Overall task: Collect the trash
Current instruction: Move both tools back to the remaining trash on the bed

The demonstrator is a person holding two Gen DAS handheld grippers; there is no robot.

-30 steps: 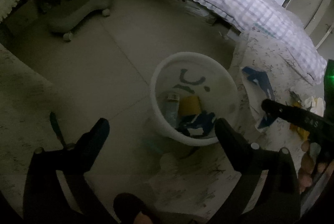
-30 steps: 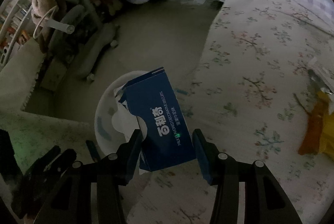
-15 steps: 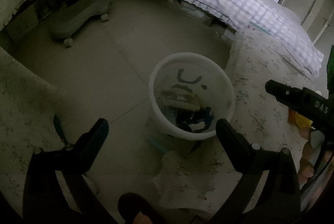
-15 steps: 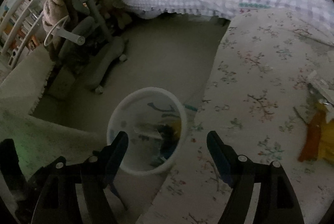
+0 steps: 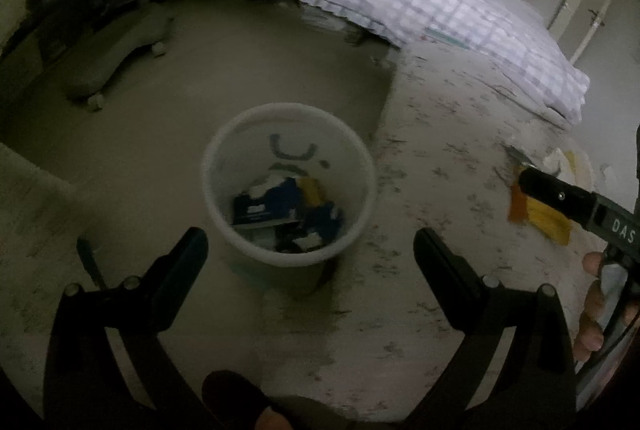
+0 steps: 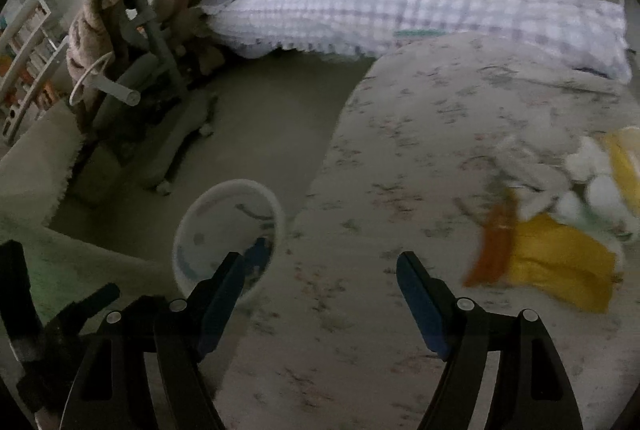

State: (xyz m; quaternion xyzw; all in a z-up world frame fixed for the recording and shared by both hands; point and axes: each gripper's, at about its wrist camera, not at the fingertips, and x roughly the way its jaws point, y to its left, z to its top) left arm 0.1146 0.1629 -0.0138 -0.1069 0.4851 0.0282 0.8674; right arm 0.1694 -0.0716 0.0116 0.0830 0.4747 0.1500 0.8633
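A white trash bin (image 5: 362, 165) stands on the floor beside the floral bed. A blue biscuit box (image 5: 266, 205) and other wrappers lie inside it. My left gripper (image 5: 310, 250) is open and empty, hovering over the bin's near rim. My right gripper (image 6: 320, 278) is open and empty over the bed edge, right of the bin (image 6: 276, 213). A yellow and orange wrapper (image 6: 552, 260) and crumpled white paper (image 6: 596, 169) lie on the bed to its right. The wrapper (image 5: 540, 213) also shows in the left wrist view, partly behind the right gripper's finger.
A floral bedspread (image 6: 440, 157) covers the bed. A checked quilt (image 6: 400, 1) lies at the back. A grey chair with a plush toy (image 6: 120, 41) stands on the floor at left. A dark pen-like thing (image 5: 90, 262) lies at lower left.
My right gripper opened and dropped the blue box into the bin, then swung right over the bed toward the yellow wrapper. The left gripper stayed open over the bin.
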